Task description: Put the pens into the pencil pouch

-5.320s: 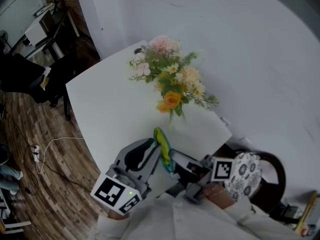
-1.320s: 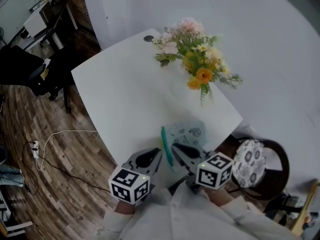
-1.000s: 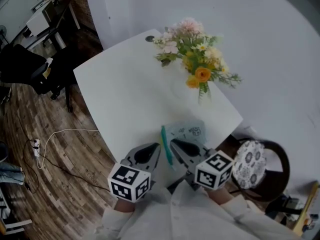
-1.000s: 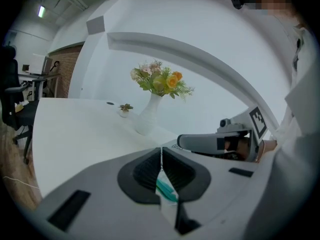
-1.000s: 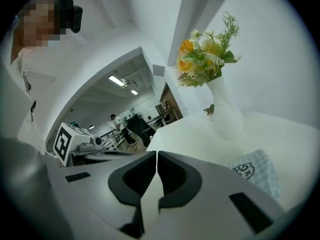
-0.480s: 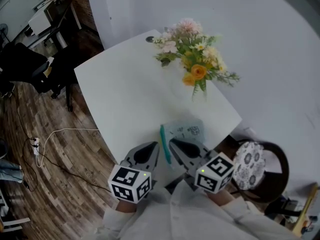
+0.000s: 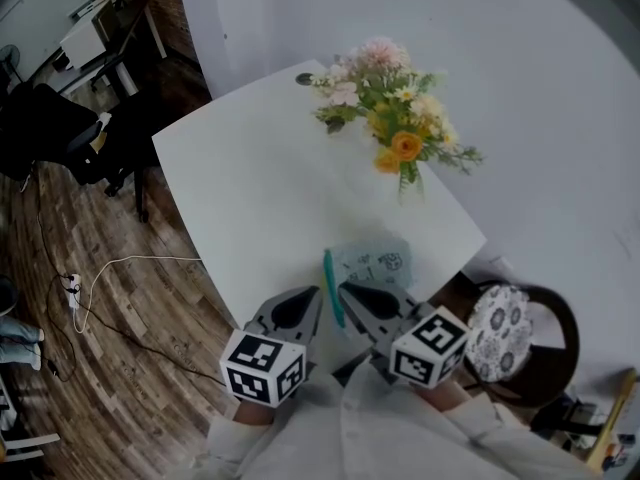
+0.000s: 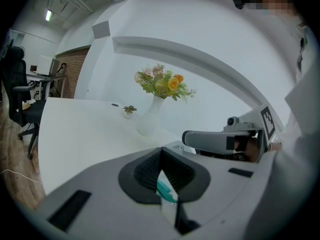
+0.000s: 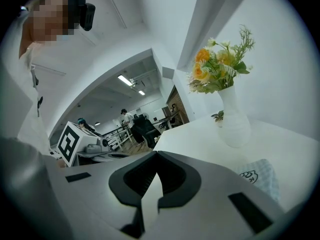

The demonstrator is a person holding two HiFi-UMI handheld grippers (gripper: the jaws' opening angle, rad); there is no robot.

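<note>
A light blue pencil pouch (image 7: 373, 262) lies flat near the table's front edge. A teal pen (image 7: 331, 290) lies on the table along the pouch's left side. My left gripper (image 7: 313, 295) sits just left of the pen, shut, with nothing between its pads. In the left gripper view (image 8: 161, 150) the teal pen (image 8: 166, 191) shows through the gap below the closed tips. My right gripper (image 7: 346, 289) is shut and empty, hovering over the pouch's near edge. In the right gripper view (image 9: 156, 154) the pouch (image 9: 261, 176) lies at the lower right.
A white vase of flowers (image 7: 404, 138) stands on the white table (image 7: 250, 188) beyond the pouch. A small dark thing (image 7: 304, 79) sits at the far corner. A patterned chair (image 7: 497, 341) stands at the right, and wooden floor with a cable (image 7: 120, 268) lies to the left.
In the oldest frame a green-teal thing was held up between the grippers and no pouch showed. Now pouch and pen lie on the table. Over the last second the grippers hardly moved.
</note>
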